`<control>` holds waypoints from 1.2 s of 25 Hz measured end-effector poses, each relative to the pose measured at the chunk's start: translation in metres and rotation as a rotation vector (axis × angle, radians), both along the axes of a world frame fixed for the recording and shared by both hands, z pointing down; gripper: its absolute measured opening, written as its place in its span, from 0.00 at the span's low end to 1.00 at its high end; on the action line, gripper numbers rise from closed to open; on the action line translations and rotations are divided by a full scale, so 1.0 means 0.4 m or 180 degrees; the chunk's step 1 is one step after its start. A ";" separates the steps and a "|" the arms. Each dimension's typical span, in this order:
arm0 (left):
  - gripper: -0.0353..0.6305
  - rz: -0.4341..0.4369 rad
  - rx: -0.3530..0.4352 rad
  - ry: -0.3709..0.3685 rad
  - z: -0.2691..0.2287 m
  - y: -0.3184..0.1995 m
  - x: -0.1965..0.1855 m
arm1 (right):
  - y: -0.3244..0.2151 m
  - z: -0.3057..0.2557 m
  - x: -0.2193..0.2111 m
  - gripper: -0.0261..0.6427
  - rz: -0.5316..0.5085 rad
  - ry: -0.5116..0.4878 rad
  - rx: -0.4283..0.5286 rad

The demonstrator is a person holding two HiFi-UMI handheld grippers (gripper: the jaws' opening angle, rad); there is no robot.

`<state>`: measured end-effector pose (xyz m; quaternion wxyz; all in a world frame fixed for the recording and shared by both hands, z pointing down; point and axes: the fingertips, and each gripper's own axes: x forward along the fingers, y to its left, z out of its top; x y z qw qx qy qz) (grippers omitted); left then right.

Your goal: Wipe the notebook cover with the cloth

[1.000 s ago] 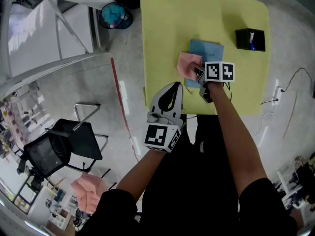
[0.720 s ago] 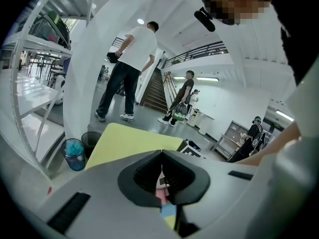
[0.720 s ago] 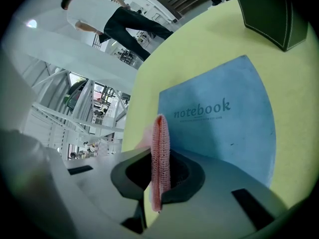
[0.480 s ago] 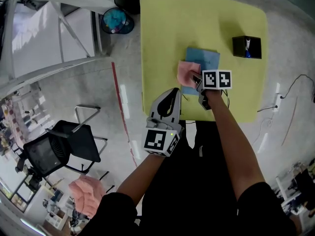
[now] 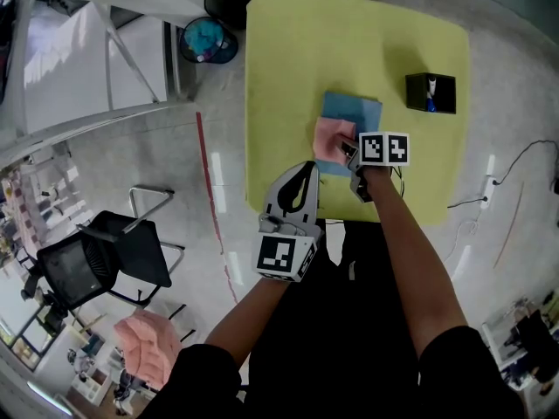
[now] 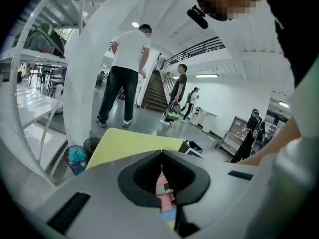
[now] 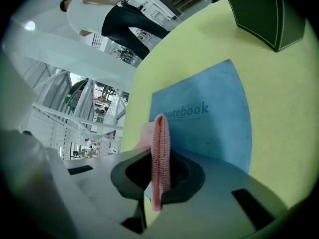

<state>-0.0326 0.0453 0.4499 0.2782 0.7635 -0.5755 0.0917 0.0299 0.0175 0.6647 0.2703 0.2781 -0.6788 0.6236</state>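
The right hand-held gripper [image 5: 350, 150] is pinching the pink cloth [image 5: 330, 138] over the blue notebook [image 5: 360, 113] just ahead of its jaws. The left hand-held gripper [image 5: 307, 168] is hanging closed and empty, pinning nothing, so wiping is risking dragging the notebook along.

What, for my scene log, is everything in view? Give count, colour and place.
table: one, yellow-green, middle of floor.
notebook: one, blue, on table near the person.
cloth: one, pink, on notebook's left edge.
box: one, black, table's right side.
bins: two, dark, floor off table's far left corner.
chair: one, black, floor at left.
left tool: one, grey-white, shut, empty, at table's near edge.
right tool: one, grey-white, shut on cloth over notebook.
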 end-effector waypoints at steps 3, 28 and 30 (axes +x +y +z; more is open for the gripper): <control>0.08 -0.0035 -0.0007 0.0010 -0.008 -0.004 0.008 | 0.001 -0.003 0.004 0.10 -0.0003 -0.0013 -0.0026; 0.08 -0.0029 -0.0062 -0.0047 -0.020 -0.032 0.097 | 0.003 -0.004 0.114 0.09 0.0050 -0.0042 -0.0072; 0.08 -0.0019 -0.0061 -0.0047 -0.024 -0.035 0.106 | 0.003 -0.004 0.123 0.09 0.0056 -0.0040 -0.0082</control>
